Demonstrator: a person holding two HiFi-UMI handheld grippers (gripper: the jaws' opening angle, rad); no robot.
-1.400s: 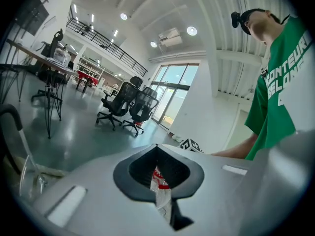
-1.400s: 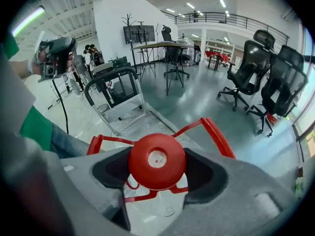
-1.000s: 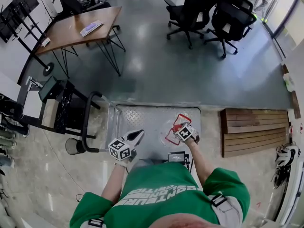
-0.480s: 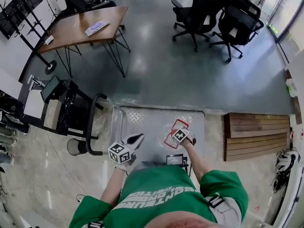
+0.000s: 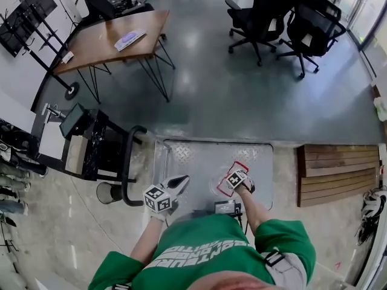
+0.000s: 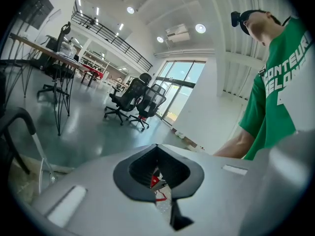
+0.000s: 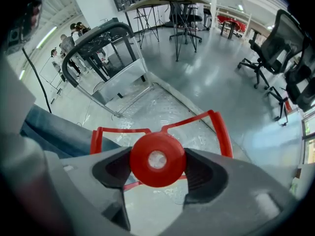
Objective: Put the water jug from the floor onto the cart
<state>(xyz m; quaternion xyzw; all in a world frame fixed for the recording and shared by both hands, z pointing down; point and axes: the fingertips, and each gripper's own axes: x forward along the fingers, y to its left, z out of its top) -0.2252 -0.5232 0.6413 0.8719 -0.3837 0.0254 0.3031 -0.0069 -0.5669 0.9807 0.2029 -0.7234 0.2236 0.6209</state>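
The water jug (image 5: 227,181) is clear plastic with a red cap (image 7: 157,160) and a red carry handle (image 7: 222,130). My right gripper (image 5: 234,180) is shut on the capped neck, with a jaw on either side of it in the right gripper view. The jug is over the near part of the cart's grey diamond-plate deck (image 5: 205,157); whether it rests on the deck is hidden. The cart's black push handle (image 5: 128,162) rises at the left. My left gripper (image 5: 176,183) hangs just left of the jug, shut with nothing in it, above the deck's near edge.
A wooden slatted pallet (image 5: 338,168) lies right of the cart. A black rack (image 5: 91,147) and a small round bin (image 5: 107,193) stand at its left. Farther off are a wooden table (image 5: 115,41) and two office chairs (image 5: 284,17).
The whole view has slid as the head moved. The right gripper stays shut on the jug over the cart deck, a little nearer to me. The left gripper keeps its place beside it.
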